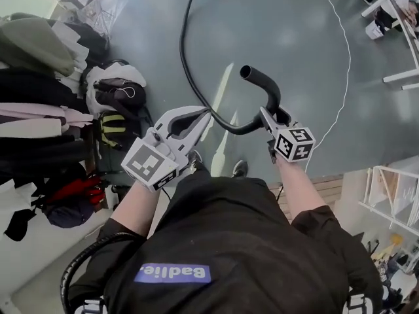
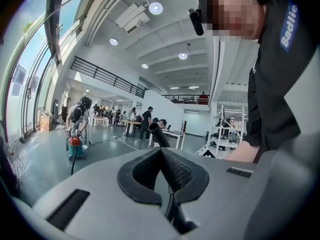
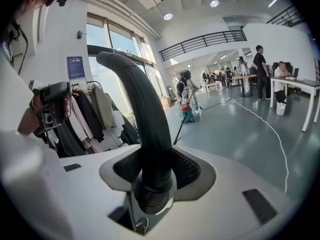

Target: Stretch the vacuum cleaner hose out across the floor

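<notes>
Grips the hose (image 1: 186, 51) by its rigid curved end in the right tool (image 3: 152, 166), right of the clothes rack (image 1: 39, 77). Left tool (image 2: 161, 156) nearer the rack, seemingly clenched on nothing. Partly stretched; curve across the floor (image 1: 281, 38) yet to straighten.

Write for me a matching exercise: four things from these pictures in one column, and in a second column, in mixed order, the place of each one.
Things
1. curved hose end
2. white cable
3. vacuum cleaner
4. hanging clothes

Places
A. lying loose along the grey floor
B. far across the hall, beside a bent-over person
C. clamped in the right gripper
D. along the left edge of the head view

Pairs: 1-C, 2-A, 3-B, 4-D
</notes>
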`<state>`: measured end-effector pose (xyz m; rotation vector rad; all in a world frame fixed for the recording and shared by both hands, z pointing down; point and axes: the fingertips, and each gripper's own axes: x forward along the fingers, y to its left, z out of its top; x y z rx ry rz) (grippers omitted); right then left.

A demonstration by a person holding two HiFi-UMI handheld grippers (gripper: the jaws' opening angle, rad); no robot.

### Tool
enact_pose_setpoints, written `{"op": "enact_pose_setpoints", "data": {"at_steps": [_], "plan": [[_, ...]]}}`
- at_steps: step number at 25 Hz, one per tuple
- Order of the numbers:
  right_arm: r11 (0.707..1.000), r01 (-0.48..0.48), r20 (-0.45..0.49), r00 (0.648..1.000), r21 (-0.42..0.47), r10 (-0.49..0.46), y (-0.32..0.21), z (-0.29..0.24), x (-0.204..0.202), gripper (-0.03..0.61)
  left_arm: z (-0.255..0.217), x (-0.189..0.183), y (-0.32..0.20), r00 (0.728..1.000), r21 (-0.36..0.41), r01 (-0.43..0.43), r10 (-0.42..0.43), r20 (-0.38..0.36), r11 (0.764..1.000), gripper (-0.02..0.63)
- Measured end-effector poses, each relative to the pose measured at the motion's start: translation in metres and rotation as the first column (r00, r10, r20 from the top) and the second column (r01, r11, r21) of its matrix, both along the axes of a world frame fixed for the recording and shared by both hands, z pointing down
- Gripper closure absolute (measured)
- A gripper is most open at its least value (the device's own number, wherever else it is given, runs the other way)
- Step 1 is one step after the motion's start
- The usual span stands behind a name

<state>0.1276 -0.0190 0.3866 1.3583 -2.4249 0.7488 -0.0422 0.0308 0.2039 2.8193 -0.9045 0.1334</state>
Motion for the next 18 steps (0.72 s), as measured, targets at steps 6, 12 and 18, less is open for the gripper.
{"op": "enact_pose_setpoints", "data": {"at_steps": [6, 12, 18], "plan": [[0.997, 0.059, 0.038, 0.998, -0.044, -0.057, 0.018, 0.036, 0.062, 0.402, 0.021, 0.078, 0.005, 0.999, -0.033, 0.042, -0.041, 0.030, 0.999, 0.618], [0.993, 0.075, 0.068, 0.995, -0.088, -0.069, 0.031, 0.066, 0.085, 0.402, 0.041, 0.118, 0.026, 0.997, -0.079, 0.042, -0.037, 0.066, 0.996, 0.618], [0.994, 0.066, 0.089, 0.994, -0.084, -0.058, 0.048, 0.072, 0.087, 0.401, 0.047, 0.127, 0.042, 0.997, -0.091, 0.020, -0.013, 0.082, 0.996, 0.618]]}}
